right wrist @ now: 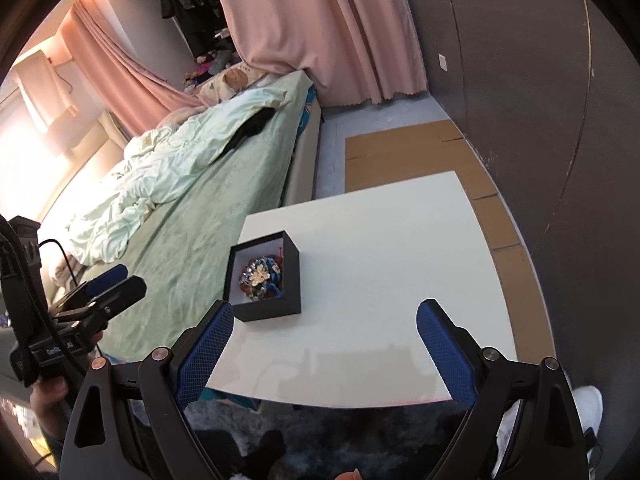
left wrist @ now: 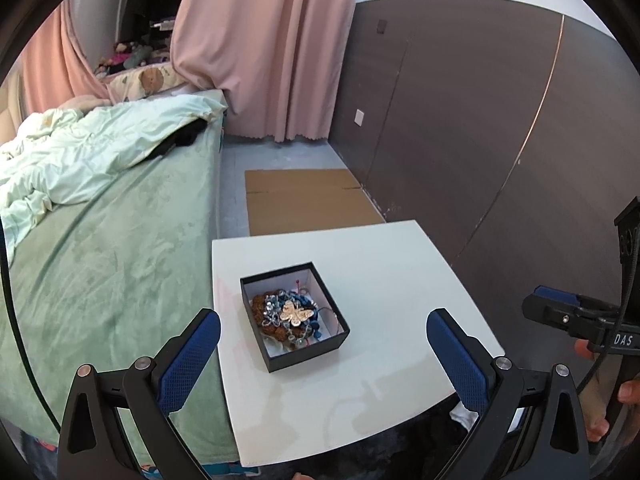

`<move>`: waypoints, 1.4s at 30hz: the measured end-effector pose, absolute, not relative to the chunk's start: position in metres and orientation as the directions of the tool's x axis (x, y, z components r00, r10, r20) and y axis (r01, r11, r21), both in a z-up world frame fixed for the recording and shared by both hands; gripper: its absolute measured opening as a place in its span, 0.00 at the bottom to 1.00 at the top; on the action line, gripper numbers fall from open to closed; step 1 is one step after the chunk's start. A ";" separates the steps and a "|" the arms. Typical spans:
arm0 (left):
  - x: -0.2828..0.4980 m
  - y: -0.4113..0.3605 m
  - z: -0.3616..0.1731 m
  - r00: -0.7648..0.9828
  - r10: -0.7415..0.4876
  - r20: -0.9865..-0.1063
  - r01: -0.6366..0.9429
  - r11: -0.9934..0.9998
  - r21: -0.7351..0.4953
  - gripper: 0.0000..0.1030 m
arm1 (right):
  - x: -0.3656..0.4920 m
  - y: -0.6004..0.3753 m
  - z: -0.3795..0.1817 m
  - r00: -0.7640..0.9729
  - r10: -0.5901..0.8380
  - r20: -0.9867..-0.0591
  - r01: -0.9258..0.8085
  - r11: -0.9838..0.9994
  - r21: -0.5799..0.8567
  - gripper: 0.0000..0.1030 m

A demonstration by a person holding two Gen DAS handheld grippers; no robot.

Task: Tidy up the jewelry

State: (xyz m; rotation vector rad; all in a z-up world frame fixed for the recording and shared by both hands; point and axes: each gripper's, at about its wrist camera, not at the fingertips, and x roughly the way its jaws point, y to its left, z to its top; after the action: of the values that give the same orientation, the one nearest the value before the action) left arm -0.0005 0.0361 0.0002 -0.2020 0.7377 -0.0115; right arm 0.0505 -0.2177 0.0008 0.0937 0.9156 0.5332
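Your left gripper [left wrist: 323, 334] hangs over the near edge of the white table [left wrist: 384, 264], fingers spread wide with nothing between them. Your right gripper [right wrist: 325, 326] is the same: released, empty, above the near edge of the table. The black box [left wrist: 296, 316] sits on the table's left half, close to the bed [left wrist: 112, 248], lid off. Inside lies a tangle of jewelry [left wrist: 286, 316]: blue and clear beads, brown beads, and a gold butterfly [left wrist: 296, 314] on top. Both grippers are well apart from the box. Cardboard [left wrist: 308, 196] lies on the floor beyond the table, before the pink curtain [left wrist: 272, 48].
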 end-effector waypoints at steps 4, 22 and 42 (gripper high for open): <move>-0.001 0.031 0.006 0.741 -0.096 -0.665 -0.053 0.978 -0.200 1.00 | 0.048 -0.215 0.005 0.502 0.449 -0.739 -0.387 0.881 0.273 0.91; -0.003 0.022 0.021 0.765 -0.078 -0.639 -0.052 0.982 -0.181 1.00 | 0.044 -0.222 0.012 0.522 0.438 -0.731 -0.366 0.890 0.272 0.91; -0.010 0.019 0.024 0.776 -0.059 -0.628 -0.043 0.988 -0.145 1.00 | 0.048 -0.232 0.019 0.533 0.431 -0.728 -0.349 0.896 0.275 0.91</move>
State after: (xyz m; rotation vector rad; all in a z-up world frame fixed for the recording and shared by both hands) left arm -0.0100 0.0189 0.0236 -0.1550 0.6831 -0.0086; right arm 0.0481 -0.2323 0.0188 0.0998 0.8956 0.4657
